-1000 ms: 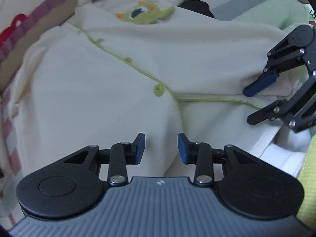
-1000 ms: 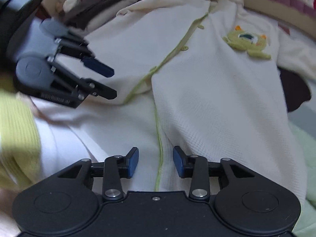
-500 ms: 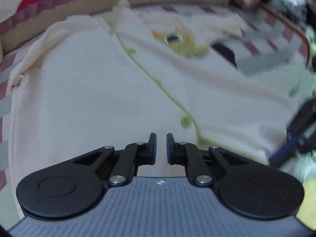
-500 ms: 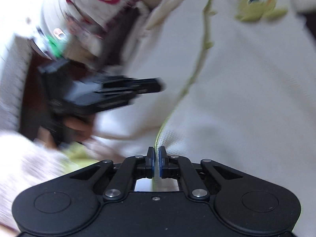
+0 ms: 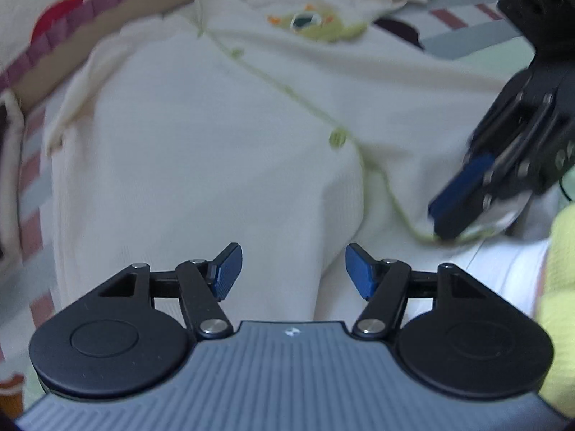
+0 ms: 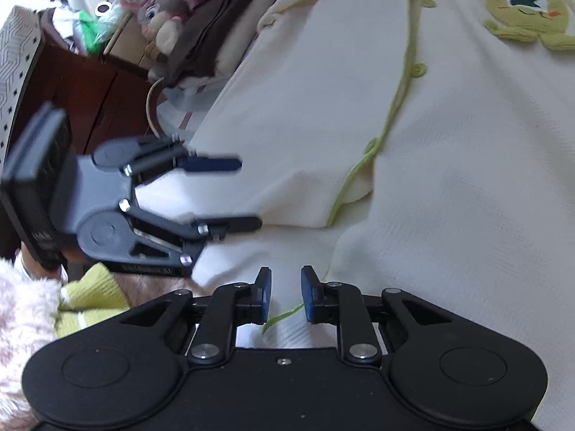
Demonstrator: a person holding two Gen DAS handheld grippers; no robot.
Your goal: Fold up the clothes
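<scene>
A cream baby romper (image 5: pixel 215 151) with green trim and a green monster patch (image 5: pixel 316 23) lies spread on the bed. My left gripper (image 5: pixel 294 274) hangs over the romper's lower left half, its jaws opening, and the pads press on nothing. From the right wrist view the left gripper (image 6: pixel 249 194) hovers at the garment's left edge. My right gripper (image 6: pixel 285 294) stands a little apart and is opening, with the green hem (image 6: pixel 280 318) running loose between its pads. The right gripper (image 5: pixel 440 219) also shows at the romper's lower right hem.
A striped sheet (image 5: pixel 456 18) and a padded bumper (image 5: pixel 72 18) with a red print border the romper. A dark folded pile (image 6: pixel 215 39), a plush toy (image 6: pixel 161 25) and a wooden cabinet (image 6: pixel 93 100) stand at the left. A yellow-green cloth (image 6: pixel 90 298) and a fluffy pink sleeve (image 6: pixel 21 319) lie near me.
Both grippers closed half a second ago and have now opened again. The right gripper swung back so the romper's lower hem lies under it; the left shifted across the cloth.
</scene>
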